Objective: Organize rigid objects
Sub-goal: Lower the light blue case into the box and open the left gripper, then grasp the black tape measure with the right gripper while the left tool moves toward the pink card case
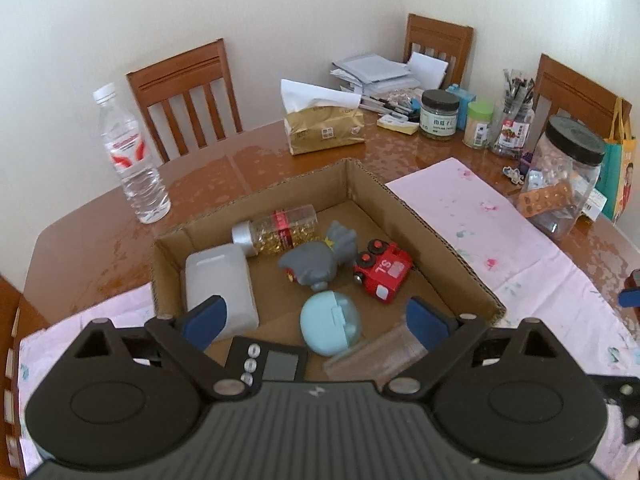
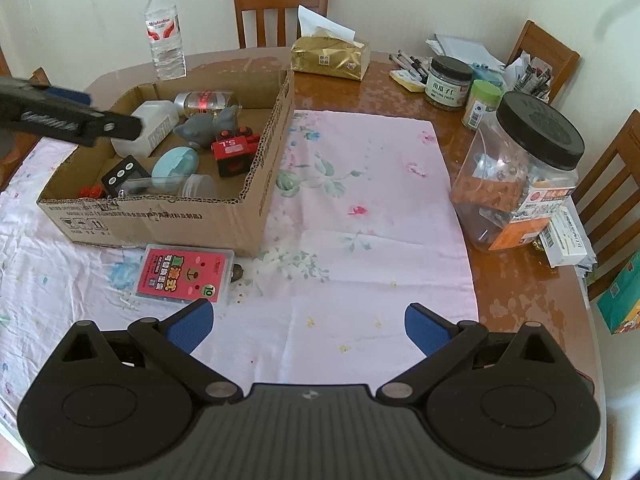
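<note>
A cardboard box [image 1: 420, 216] holds a white container [image 1: 218, 276], a bottle of gold bits [image 1: 284, 226], a grey toy [image 1: 320, 258], a red toy train [image 1: 384, 272], a light blue round case [image 1: 332, 326], a black timer [image 1: 272, 362] and a clear cup [image 1: 376, 356]. My left gripper [image 1: 314, 312] hangs open over the box's near end, nothing between its fingers. In the right wrist view the box [image 2: 160, 220] sits at the left, and a pink card pack [image 2: 184, 274] lies on the cloth before it. My right gripper [image 2: 308, 312] is open above the cloth, just right of the pack.
A pink floral cloth [image 2: 360, 208] covers the wooden table [image 1: 100, 216]. A water bottle [image 1: 132, 152] stands left of the box, a gold tissue pack [image 1: 324, 128] behind it. Jars, pens and papers crowd the far right, with a large black-lidded jar [image 2: 520, 168]. Chairs ring the table.
</note>
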`<state>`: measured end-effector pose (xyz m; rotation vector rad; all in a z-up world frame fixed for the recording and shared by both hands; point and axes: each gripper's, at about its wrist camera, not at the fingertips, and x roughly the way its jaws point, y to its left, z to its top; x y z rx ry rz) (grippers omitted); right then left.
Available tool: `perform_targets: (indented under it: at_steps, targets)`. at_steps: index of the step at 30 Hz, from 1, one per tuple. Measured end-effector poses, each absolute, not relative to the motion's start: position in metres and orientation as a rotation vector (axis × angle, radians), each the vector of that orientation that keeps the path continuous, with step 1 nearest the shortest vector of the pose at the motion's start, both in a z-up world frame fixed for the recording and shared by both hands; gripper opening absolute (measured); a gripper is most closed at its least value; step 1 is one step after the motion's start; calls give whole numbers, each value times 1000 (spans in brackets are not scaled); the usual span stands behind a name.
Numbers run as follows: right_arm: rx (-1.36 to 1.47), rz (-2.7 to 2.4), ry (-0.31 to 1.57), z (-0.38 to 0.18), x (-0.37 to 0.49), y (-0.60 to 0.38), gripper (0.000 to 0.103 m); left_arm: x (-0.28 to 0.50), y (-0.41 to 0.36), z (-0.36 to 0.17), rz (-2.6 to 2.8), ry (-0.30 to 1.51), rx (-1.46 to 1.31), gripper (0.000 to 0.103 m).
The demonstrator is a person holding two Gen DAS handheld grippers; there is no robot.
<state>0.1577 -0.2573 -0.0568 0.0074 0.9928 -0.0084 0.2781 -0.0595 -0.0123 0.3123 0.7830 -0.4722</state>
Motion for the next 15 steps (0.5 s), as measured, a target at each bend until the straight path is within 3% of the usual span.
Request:
perform_targets:
  at_steps: [15]
  targets:
    - [36, -73, 1035, -111, 190, -255, 103, 211, -8, -44, -204, 851, 152, 99]
